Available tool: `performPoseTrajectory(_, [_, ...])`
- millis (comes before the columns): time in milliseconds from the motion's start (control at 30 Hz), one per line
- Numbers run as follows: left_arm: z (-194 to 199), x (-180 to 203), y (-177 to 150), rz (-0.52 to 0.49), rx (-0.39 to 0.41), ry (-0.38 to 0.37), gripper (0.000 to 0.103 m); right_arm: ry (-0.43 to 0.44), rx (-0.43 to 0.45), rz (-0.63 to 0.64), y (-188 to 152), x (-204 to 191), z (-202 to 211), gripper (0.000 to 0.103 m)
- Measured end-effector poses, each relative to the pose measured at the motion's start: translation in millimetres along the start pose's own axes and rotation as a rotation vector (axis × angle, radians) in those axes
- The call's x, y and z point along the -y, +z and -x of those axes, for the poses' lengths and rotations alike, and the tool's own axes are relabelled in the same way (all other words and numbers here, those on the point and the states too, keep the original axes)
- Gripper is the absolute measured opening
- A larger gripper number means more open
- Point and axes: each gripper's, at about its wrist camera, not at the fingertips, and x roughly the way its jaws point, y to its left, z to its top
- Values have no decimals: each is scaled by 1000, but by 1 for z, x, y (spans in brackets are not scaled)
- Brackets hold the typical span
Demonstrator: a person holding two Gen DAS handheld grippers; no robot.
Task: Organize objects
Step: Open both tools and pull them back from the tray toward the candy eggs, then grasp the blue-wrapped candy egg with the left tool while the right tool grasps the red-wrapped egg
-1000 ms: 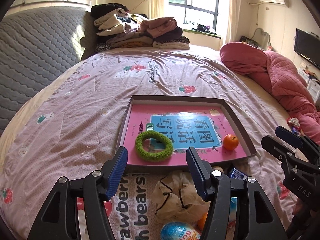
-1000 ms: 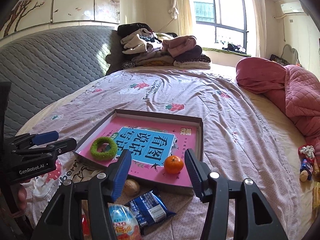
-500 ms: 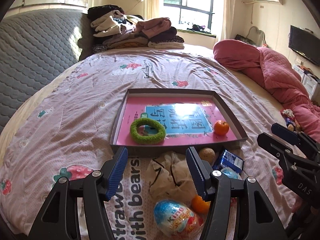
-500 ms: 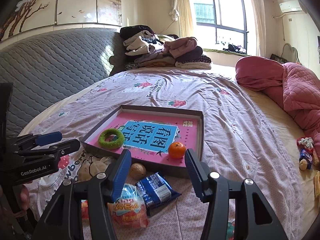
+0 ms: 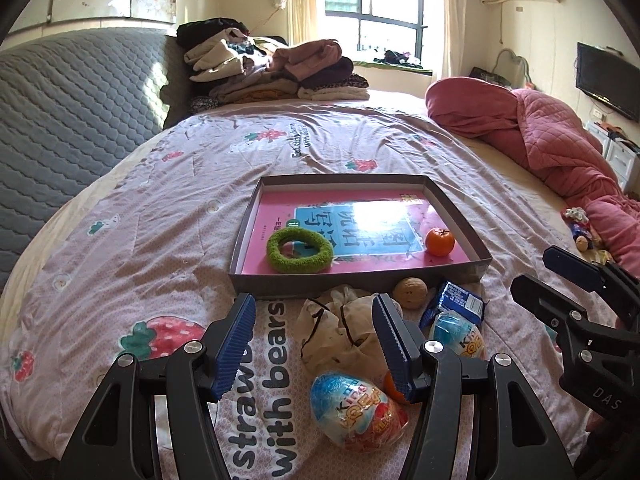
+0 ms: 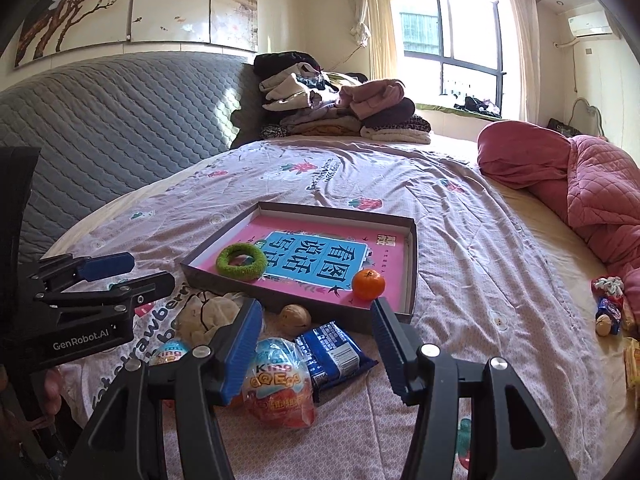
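Note:
A shallow grey box (image 5: 452, 209) (image 6: 412, 264) with a pink book in it lies on the bed. In it are a green ring (image 5: 300, 249) (image 6: 241, 261) and an orange (image 5: 439, 241) (image 6: 368, 284). Before the box lie a walnut (image 5: 409, 292) (image 6: 295, 316), a blue snack packet (image 5: 456, 303) (image 6: 336, 354), a beige pouch (image 5: 340, 332) (image 6: 204, 314), two Kinder eggs (image 5: 356, 410) (image 6: 280, 384) and another orange (image 5: 390, 386). My left gripper (image 5: 314, 344) is open above the pouch. My right gripper (image 6: 316, 354) is open above the egg and packet.
Folded clothes (image 5: 272, 68) are piled at the bed's far end. A pink quilt (image 5: 552, 140) lies along the right side, with small snacks (image 6: 608, 312) beside it. A grey headboard (image 6: 100, 120) runs along the left.
Both grippers have drawn back from the box and risen, so the loose things before it have come into view. Both stay open.

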Motion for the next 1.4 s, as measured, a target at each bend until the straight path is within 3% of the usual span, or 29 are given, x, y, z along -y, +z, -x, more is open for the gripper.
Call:
performPoseTrajectory(1067, [11,13,-30,-66,-48,22,62,6,-17,40,-21,-16,14,56])
performPoseTrajectory(1400, [10,16,-51,-91,-93,-12,62,8,-45,58,-32,-20,11,56])
